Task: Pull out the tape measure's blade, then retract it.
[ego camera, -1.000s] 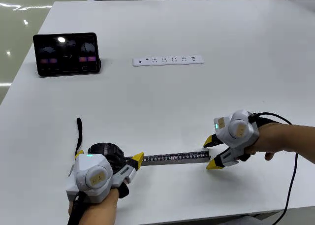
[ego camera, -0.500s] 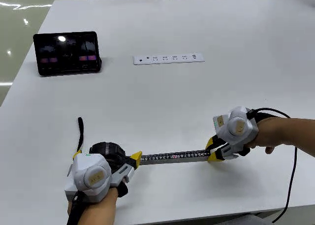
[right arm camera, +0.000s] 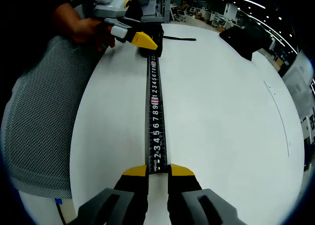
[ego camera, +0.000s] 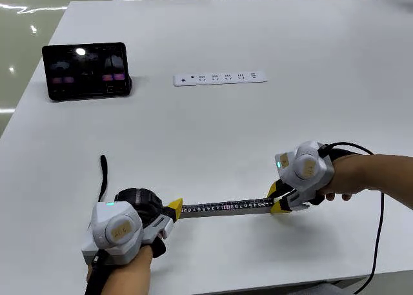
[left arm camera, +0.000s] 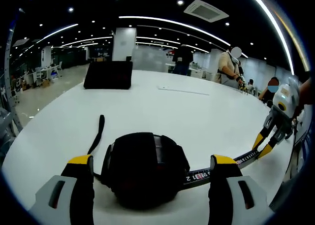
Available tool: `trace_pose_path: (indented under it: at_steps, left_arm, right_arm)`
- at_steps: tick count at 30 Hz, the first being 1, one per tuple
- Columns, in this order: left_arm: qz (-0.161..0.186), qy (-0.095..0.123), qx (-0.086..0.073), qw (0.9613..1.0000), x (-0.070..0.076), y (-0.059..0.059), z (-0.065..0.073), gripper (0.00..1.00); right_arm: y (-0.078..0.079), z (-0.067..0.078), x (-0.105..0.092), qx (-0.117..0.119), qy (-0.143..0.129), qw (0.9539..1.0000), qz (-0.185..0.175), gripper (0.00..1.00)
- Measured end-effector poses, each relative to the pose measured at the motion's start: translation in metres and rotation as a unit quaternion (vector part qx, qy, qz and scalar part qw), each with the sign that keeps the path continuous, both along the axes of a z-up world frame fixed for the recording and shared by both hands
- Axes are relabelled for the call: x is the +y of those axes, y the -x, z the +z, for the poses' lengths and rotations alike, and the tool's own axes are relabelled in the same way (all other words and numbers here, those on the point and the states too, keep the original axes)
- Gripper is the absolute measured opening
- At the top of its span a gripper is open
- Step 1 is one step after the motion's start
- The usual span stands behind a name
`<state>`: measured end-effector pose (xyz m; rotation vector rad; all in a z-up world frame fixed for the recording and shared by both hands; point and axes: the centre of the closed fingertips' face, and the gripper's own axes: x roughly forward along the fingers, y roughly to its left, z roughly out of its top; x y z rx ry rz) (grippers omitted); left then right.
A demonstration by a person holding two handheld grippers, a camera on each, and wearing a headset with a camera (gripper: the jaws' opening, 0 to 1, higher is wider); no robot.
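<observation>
Seen on a white workbench table: a round black tape measure case with its dark, white-numbered metal blade drawn out flat across the near part of the top. Straddled at the case end by the left gripper, with yellow-tipped jaws set wide to either side of the case and a gap showing on the blade side, so no telling whether pressed on it. Pinched at the free end by the right gripper, with jaws closed together on the blade by the lowest numbers. Held one in each of a person's hands, well apart — joined only by the straight run of blade. Trailing from the case toward the far side, a thin black wrist strap. Further back, a black tablet propped upright at left and a long white power strip lying flat near the middle — both well clear of the tape.
</observation>
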<state>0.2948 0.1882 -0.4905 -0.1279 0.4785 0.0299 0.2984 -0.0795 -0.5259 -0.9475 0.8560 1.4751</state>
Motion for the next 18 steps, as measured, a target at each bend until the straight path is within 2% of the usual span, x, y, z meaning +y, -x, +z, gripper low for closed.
trace_pose_path:
  at_steps: [2,4,6,9,12,15,18]
  left_arm:
    - [0.002,0.0,0.002,1.0,0.0019,-0.001,-0.0005,0.9]
    - [0.006,0.001,0.014,0.9999,0.0052,-0.0009,-0.0033,0.86]
    - [0.005,-0.01,0.024,0.9996,0.008,0.0006,-0.0057,0.85]
    - [0.002,-0.011,0.024,0.9996,0.0076,0.0004,-0.0052,0.82]
    - [0.006,0.003,0.026,0.9996,0.0066,0.0003,-0.0038,0.76]
    - [0.001,0.007,0.029,0.9996,0.0044,-0.0015,-0.0042,0.71]
    - [0.002,0.003,0.037,0.9993,0.006,-0.0019,-0.0051,0.7]
  right_arm:
    - [-0.0006,-0.0002,-0.0002,0.001,0.003,1.0,-0.005,0.11]
    - [-0.0003,-0.0005,0.0003,-0.001,0.006,1.0,-0.002,0.11]
    - [-0.0001,-0.0003,0.0007,-0.001,0.01,0.9999,0.003,0.11]
    - [-0.0002,-0.0006,0.0001,0.003,0.014,0.9999,0.003,0.11]
    - [0.0001,-0.0006,0.0001,0.003,0.015,0.9999,-0.002,0.11]
    - [0.0009,-0.0003,-0.0001,0.003,0.013,0.9999,-0.006,0.11]
    - [0.0004,-0.0006,0.0003,0.003,0.011,0.9999,-0.012,0.11]
